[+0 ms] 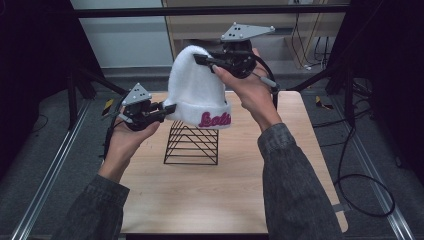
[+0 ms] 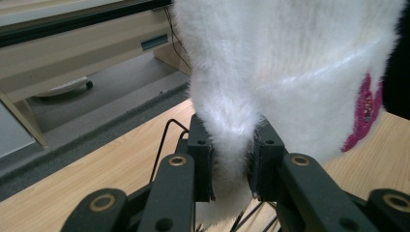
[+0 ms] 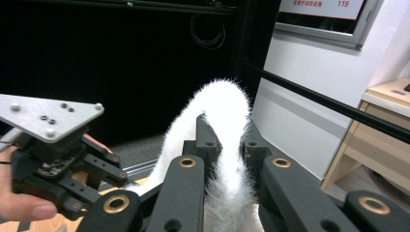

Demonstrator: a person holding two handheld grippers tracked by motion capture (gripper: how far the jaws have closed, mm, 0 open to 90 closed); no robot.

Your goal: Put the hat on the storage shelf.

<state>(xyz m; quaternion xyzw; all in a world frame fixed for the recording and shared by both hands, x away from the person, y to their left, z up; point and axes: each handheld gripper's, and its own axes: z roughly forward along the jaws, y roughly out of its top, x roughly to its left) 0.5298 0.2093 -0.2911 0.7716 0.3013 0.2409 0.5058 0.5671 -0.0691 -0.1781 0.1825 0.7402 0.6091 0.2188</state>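
Note:
A white fluffy beanie [image 1: 195,92] with pink lettering [image 1: 215,119] on its cuff hangs in the air above a black wire rack [image 1: 191,145]. My left gripper [image 1: 170,109] is shut on the cuff's left edge; in the left gripper view the fur [image 2: 290,63] is pinched between both jaws of the left gripper [image 2: 231,145]. My right gripper [image 1: 200,59] is higher up and shut on the hat's crown. In the right gripper view the white crown [image 3: 225,111] bulges up between the jaws of the right gripper [image 3: 227,140], and the left gripper [image 3: 53,154] shows lower left.
The wire rack stands on a wooden table [image 1: 225,190], near its middle. Black frame posts [image 1: 75,95] rise at both back corners. Cables [image 1: 365,190] loop on the floor to the right. A pale cabinet [image 1: 280,30] stands behind the table.

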